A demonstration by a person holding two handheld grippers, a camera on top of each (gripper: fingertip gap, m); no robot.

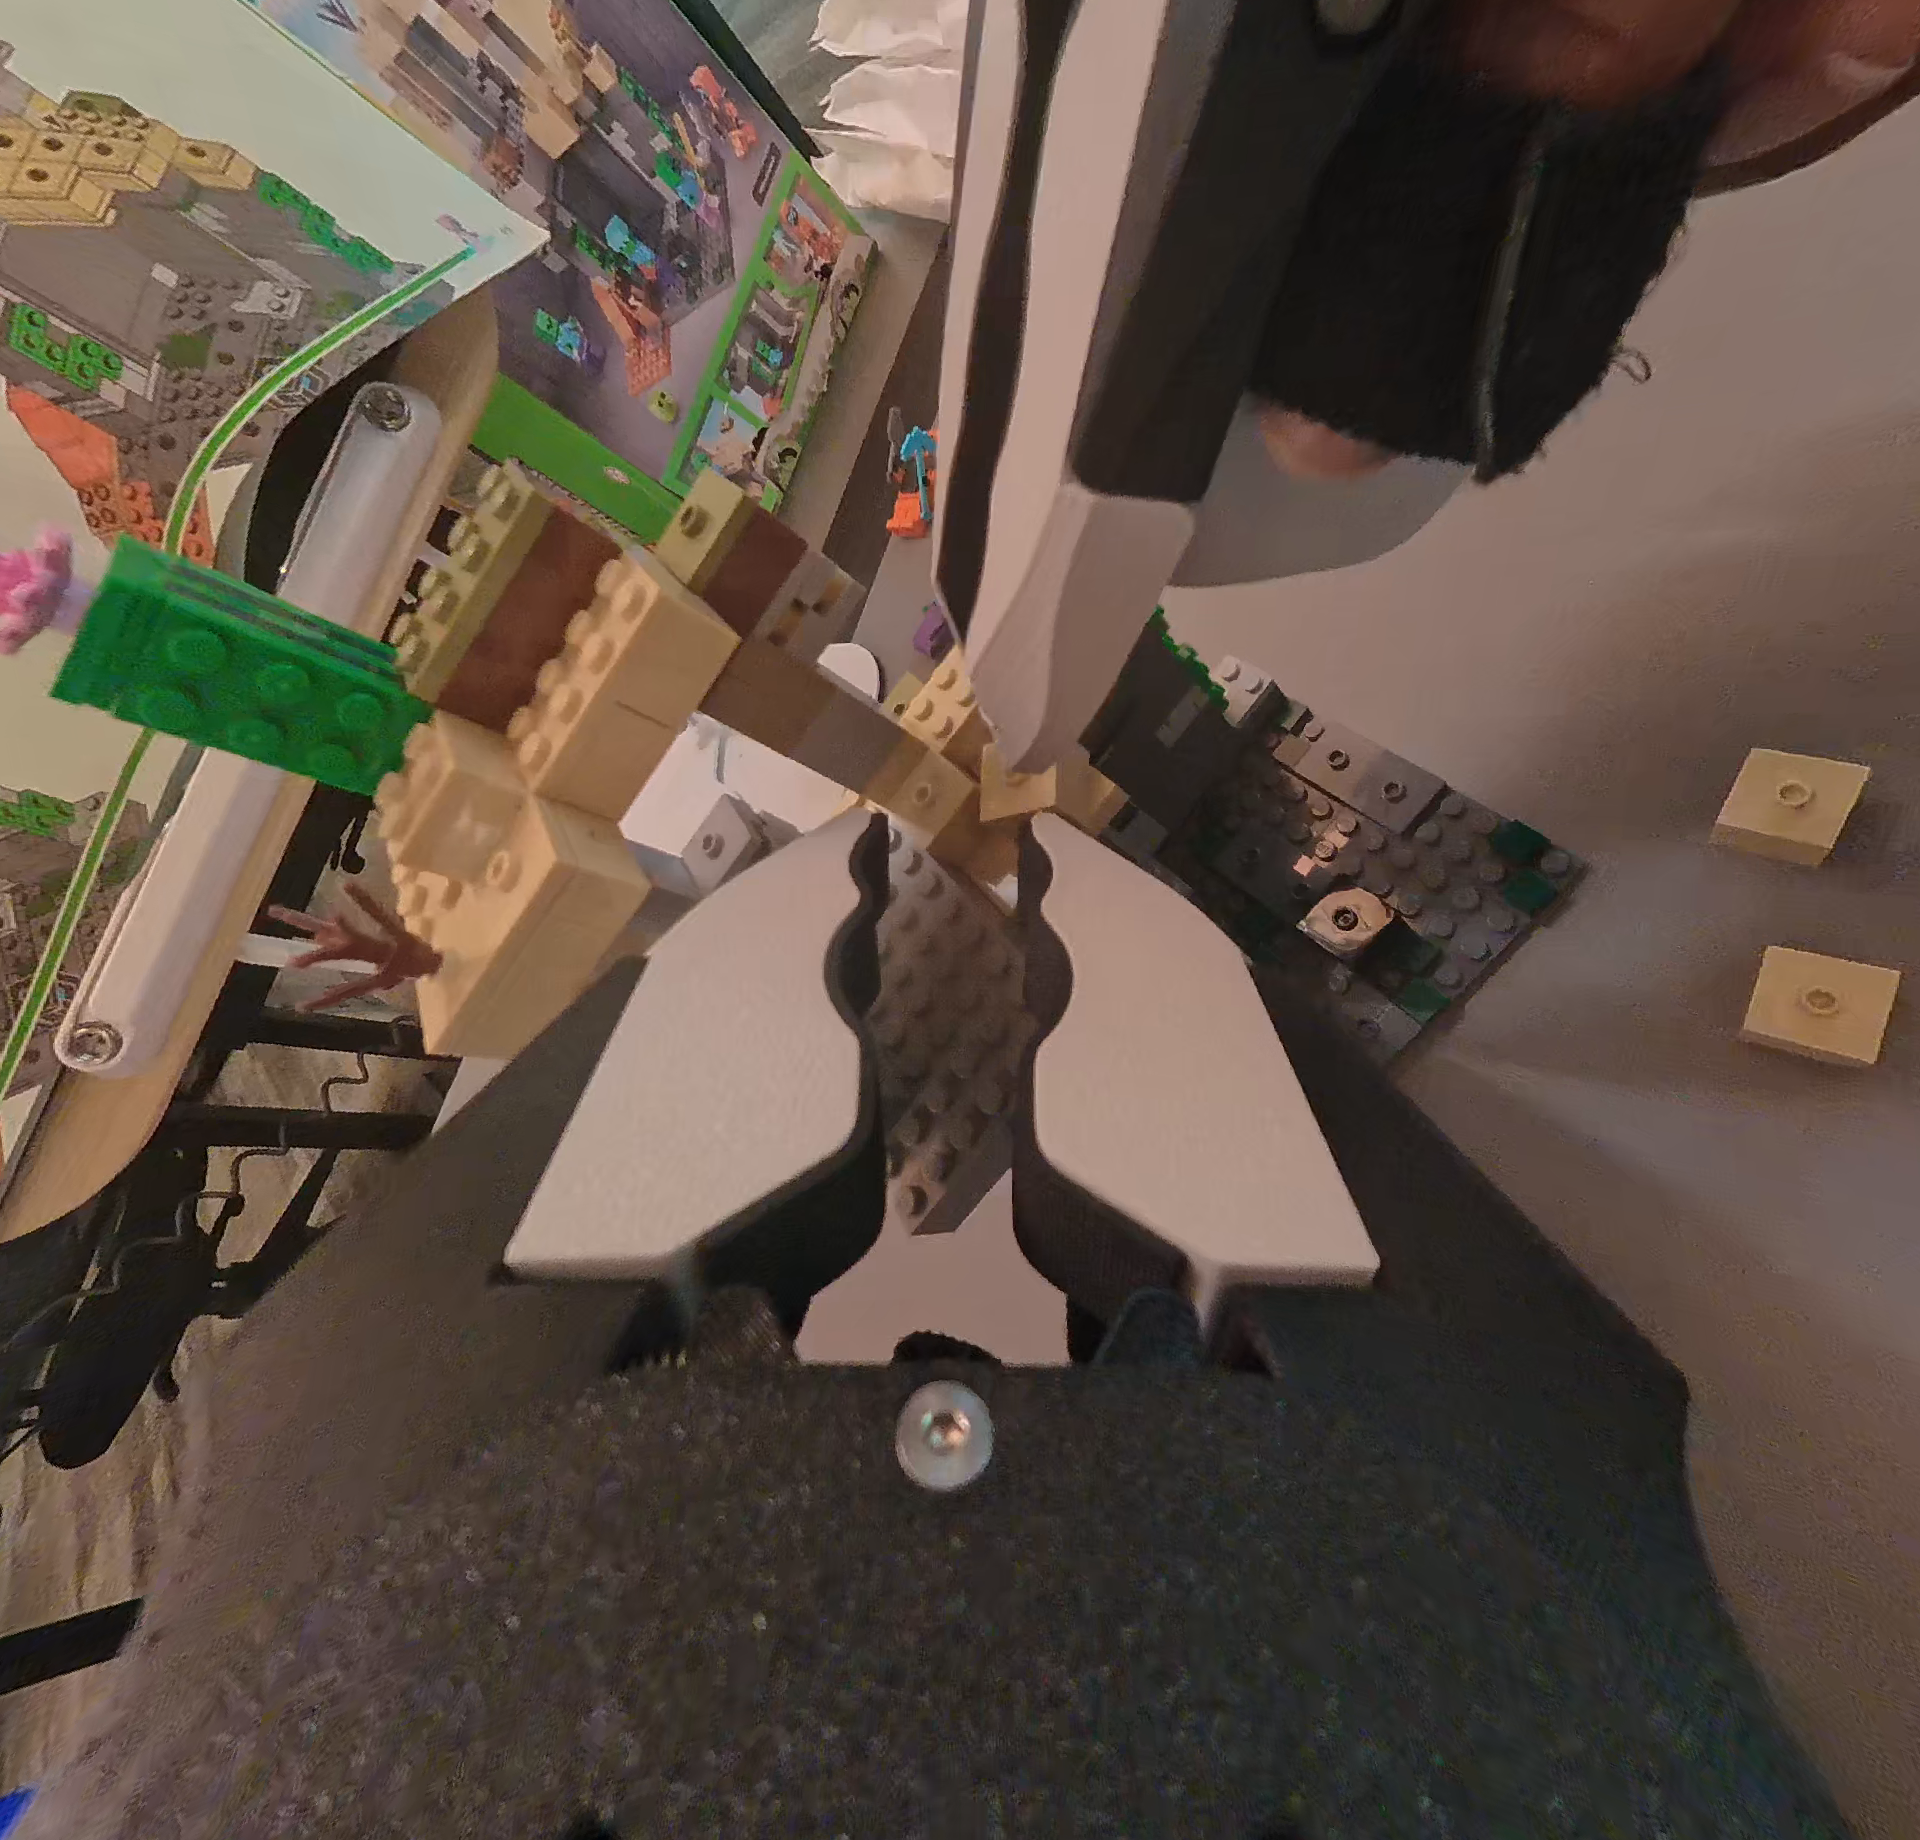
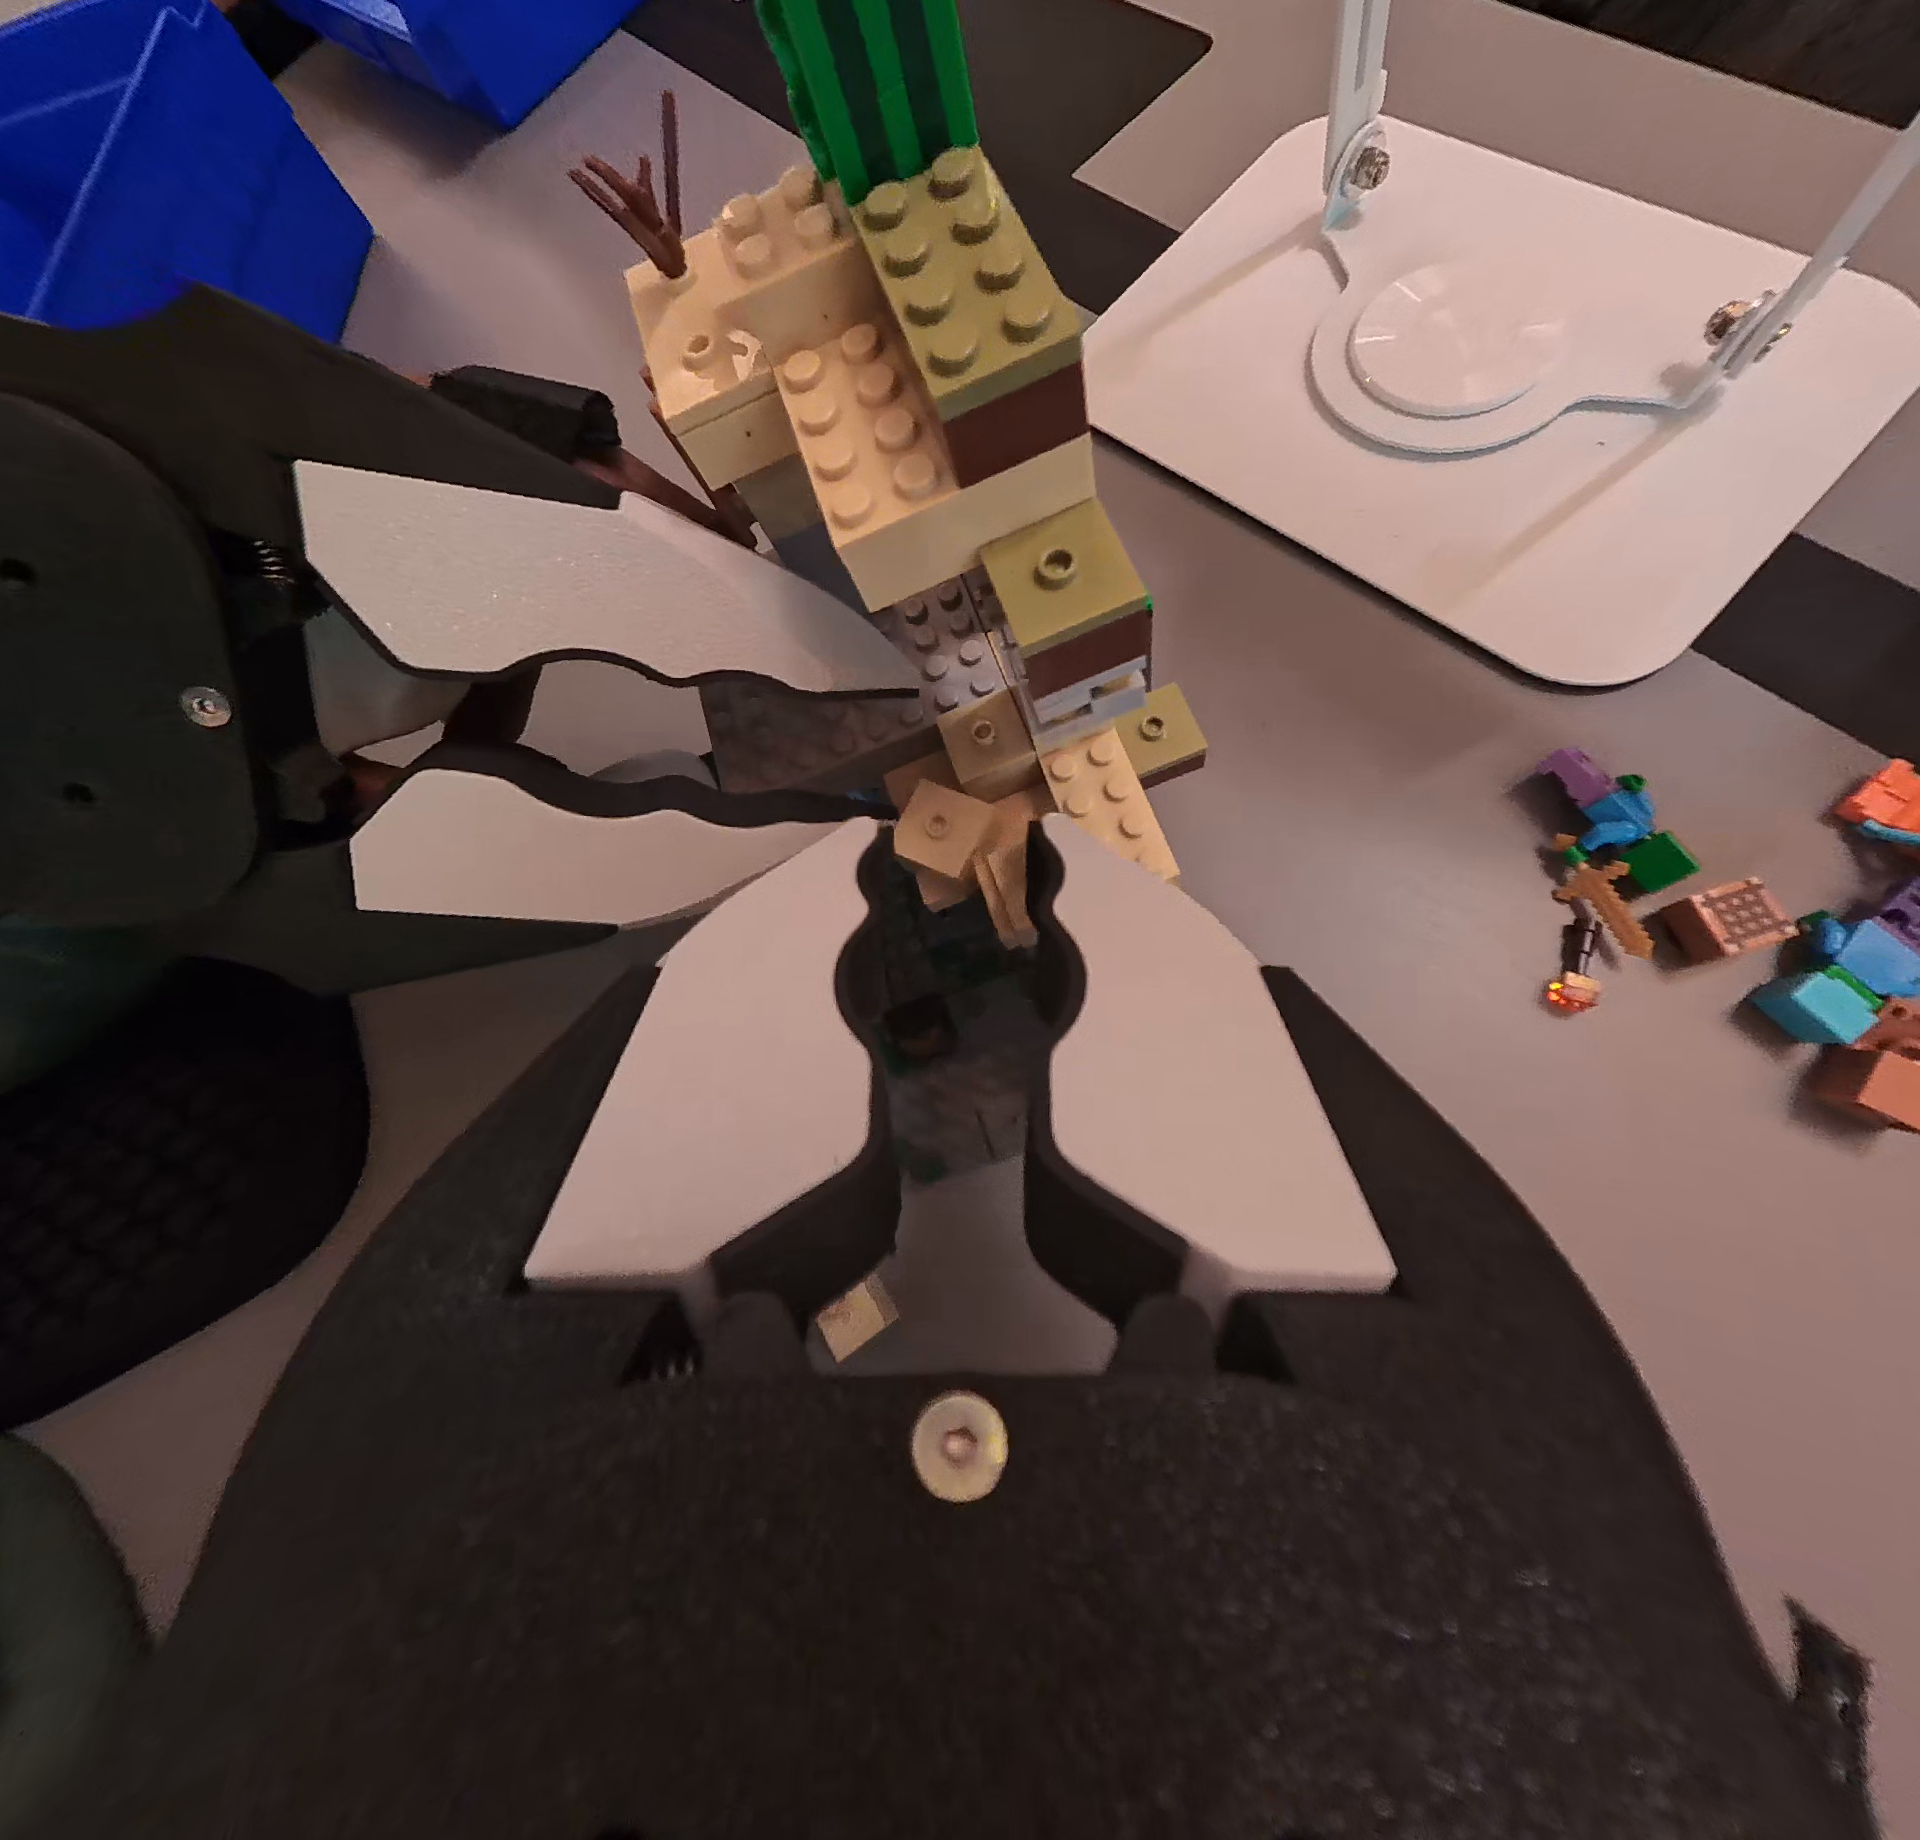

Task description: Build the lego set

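Two grippers meet at one lego assembly [image 2: 914, 460] held up off the grey table [image 2: 1351, 803]. At left, the left gripper [image 2: 883, 751] is clamped on its dark grey baseplate [image 1: 951, 1001], a stiff, sensible hold; the tall light stack above looks liable to pop apart under sideways force. The right gripper [image 2: 961, 834] pinches a small tan tile [image 2: 940, 834], tilted, against the build. Rightward, loose minifigure pieces [image 2: 1766, 917] and a white stand [image 2: 1507, 388] crowd the table.

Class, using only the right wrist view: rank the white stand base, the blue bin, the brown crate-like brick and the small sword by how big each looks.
1. white stand base
2. blue bin, though partly cut off by the frame
3. brown crate-like brick and small sword: too alike to rank
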